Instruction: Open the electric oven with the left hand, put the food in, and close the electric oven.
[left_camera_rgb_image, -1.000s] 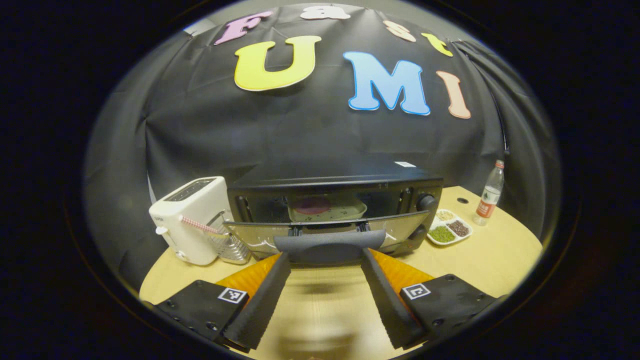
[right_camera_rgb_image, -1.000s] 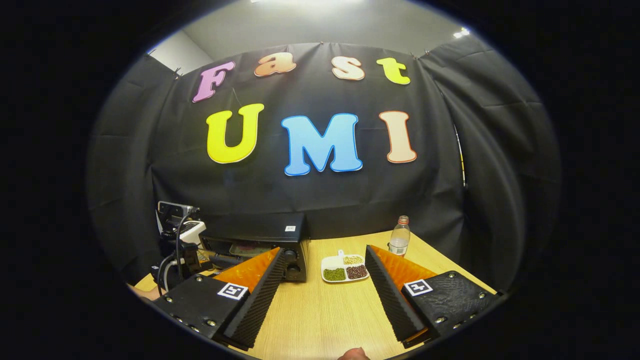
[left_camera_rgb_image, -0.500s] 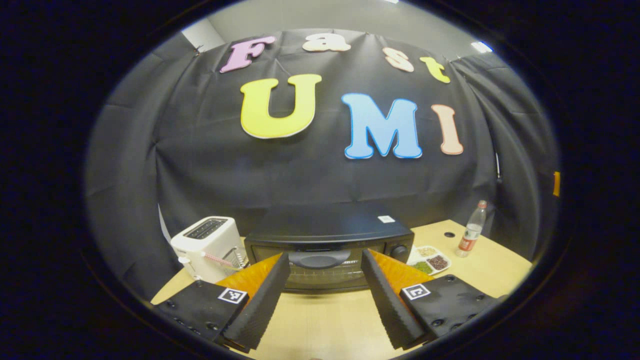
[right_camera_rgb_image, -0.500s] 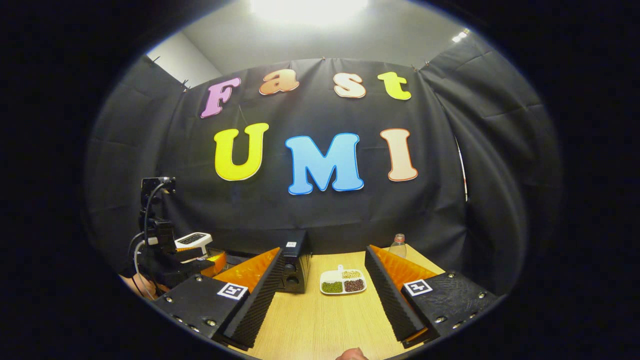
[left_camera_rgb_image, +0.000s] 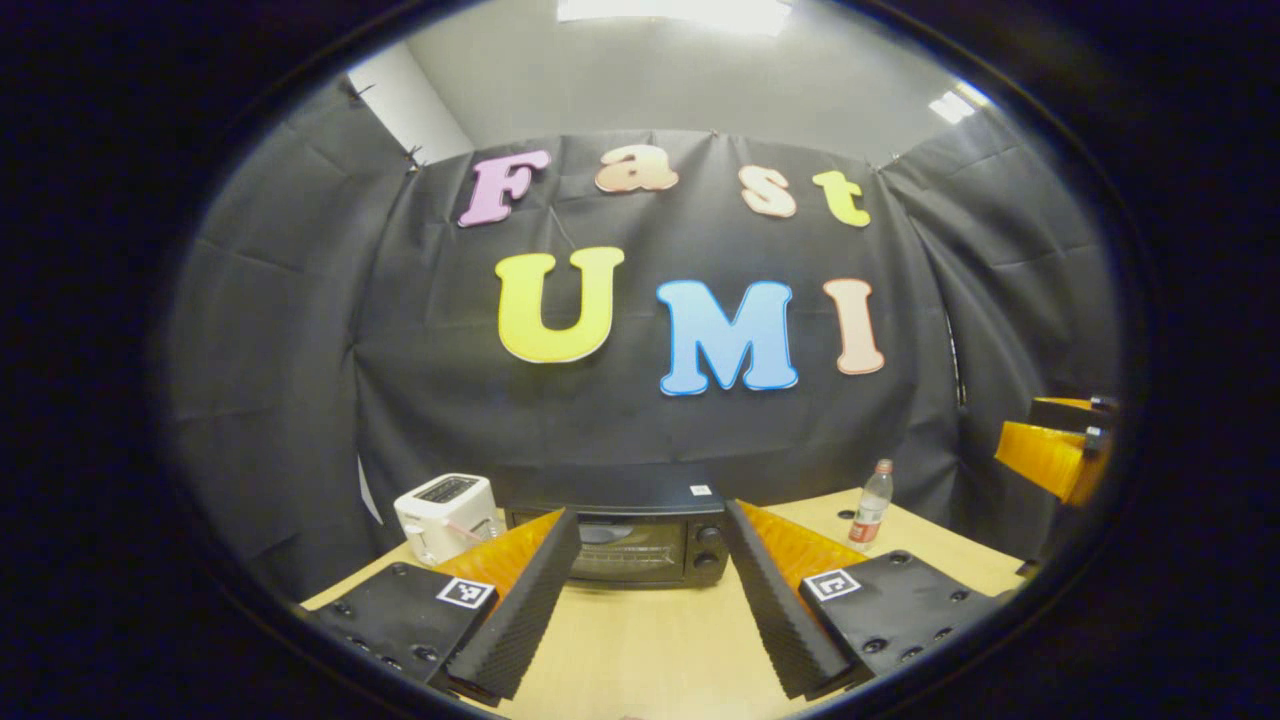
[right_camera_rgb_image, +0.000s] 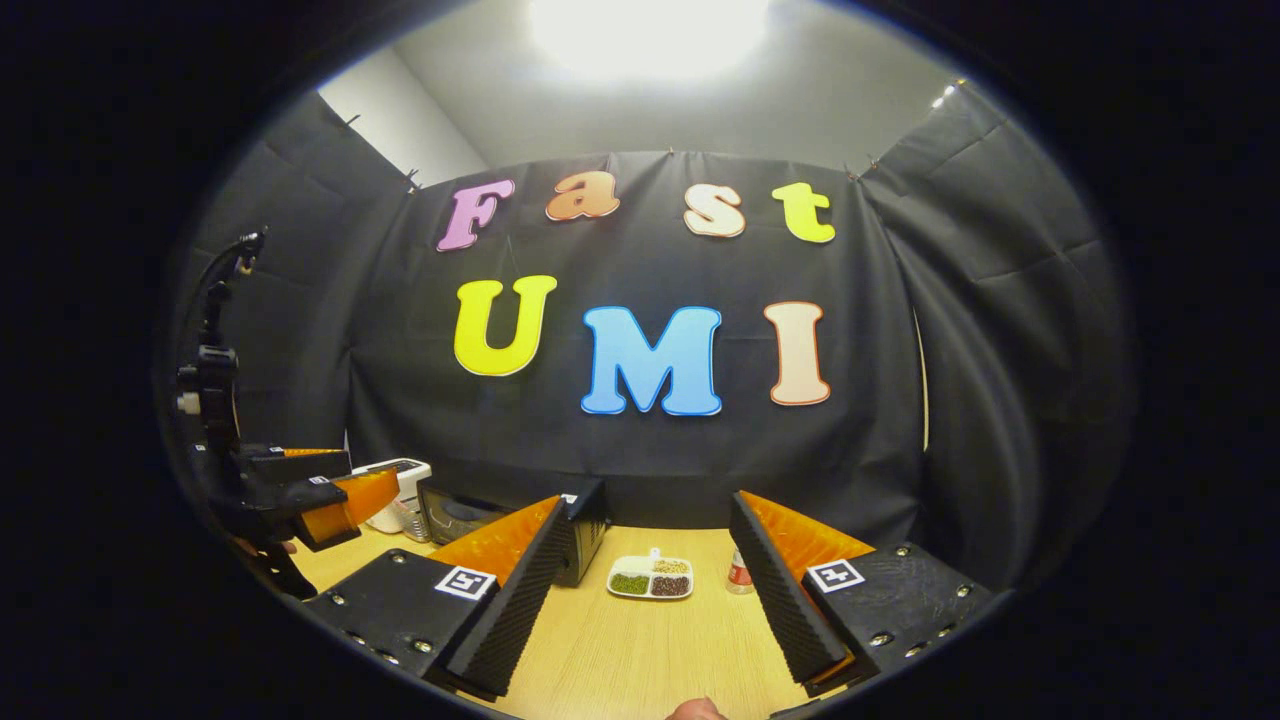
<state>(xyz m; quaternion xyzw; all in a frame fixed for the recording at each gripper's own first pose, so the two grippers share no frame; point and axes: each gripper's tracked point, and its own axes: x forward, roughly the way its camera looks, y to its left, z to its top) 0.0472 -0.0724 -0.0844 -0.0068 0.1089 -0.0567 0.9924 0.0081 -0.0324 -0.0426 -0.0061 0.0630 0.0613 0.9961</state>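
The black electric oven (left_camera_rgb_image: 640, 545) stands on the wooden table (left_camera_rgb_image: 640, 650) against the back wall, its door shut. My left gripper (left_camera_rgb_image: 650, 512) is open and empty, well back from the oven, which shows between its fingers. In the right gripper view the oven (right_camera_rgb_image: 462, 512) sits at the left, partly behind my finger. My right gripper (right_camera_rgb_image: 647, 500) is open and empty above the table. The left gripper (right_camera_rgb_image: 335, 498) shows at the left of that view, raised, with a hand below it. The right gripper (left_camera_rgb_image: 1050, 452) shows at the right edge of the left gripper view.
A white toaster (left_camera_rgb_image: 445, 503) stands left of the oven. A plastic bottle (left_camera_rgb_image: 872, 505) stands to its right. A white divided plate (right_camera_rgb_image: 652, 580) with beans and grains lies on the table right of the oven, the bottle (right_camera_rgb_image: 738, 574) beside it.
The oven door, partly open a second ago with a dish inside, is now shut. My left gripper has let go of the handle and drawn back. Both grippers have retreated from the table.
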